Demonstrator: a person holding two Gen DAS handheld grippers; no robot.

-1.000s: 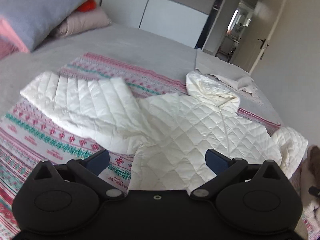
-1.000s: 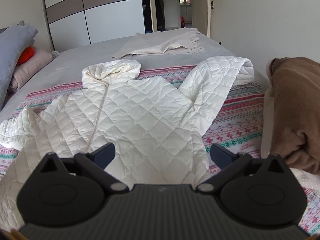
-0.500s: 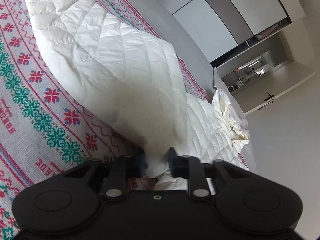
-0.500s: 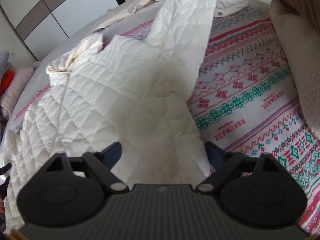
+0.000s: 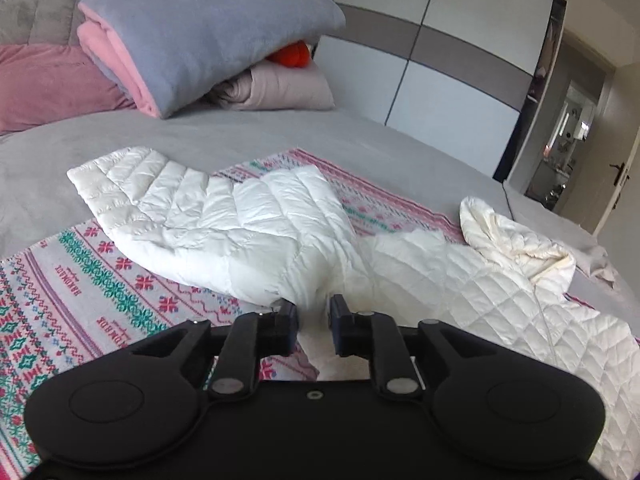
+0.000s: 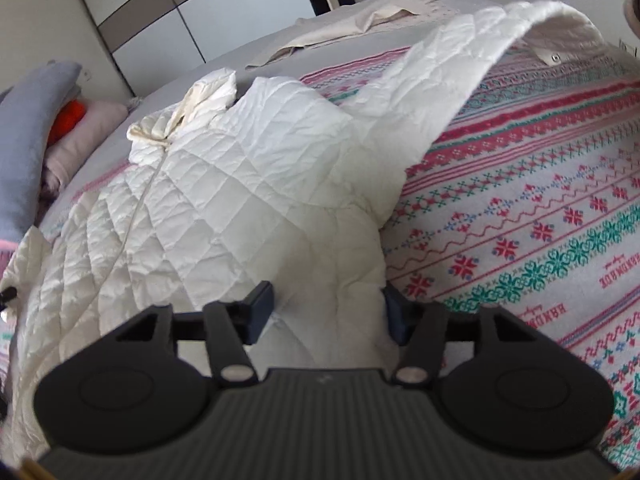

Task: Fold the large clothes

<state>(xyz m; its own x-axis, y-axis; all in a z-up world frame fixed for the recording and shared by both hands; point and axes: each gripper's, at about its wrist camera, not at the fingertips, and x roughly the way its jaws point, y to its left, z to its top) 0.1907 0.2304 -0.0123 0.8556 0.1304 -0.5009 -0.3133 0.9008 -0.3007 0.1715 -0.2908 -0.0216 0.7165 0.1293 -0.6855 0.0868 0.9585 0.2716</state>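
A white quilted hooded jacket (image 5: 460, 276) lies spread on a patterned blanket (image 5: 80, 280) on the bed. My left gripper (image 5: 314, 320) is shut on the jacket's hem corner below its left sleeve (image 5: 192, 208), lifting the cloth a little. In the right wrist view the jacket (image 6: 240, 200) fills the middle, with its right sleeve (image 6: 460, 64) stretching to the far right. My right gripper (image 6: 328, 312) is partly open, its jaws straddling the jacket's lower right side near the armpit. The hood (image 6: 180, 120) lies at the far end.
Folded grey-pink blanket and pillows (image 5: 192, 40) sit at the bed's head. A beige garment (image 6: 352, 20) lies on the grey bedspread beyond the jacket. The patterned blanket (image 6: 540, 220) shows to the right. A wardrobe (image 5: 440, 60) stands behind the bed.
My left gripper closed on the jacket's lower left corner and now holds it while tilting back up. My right gripper moved down onto the jacket's right side and its jaws have narrowed.
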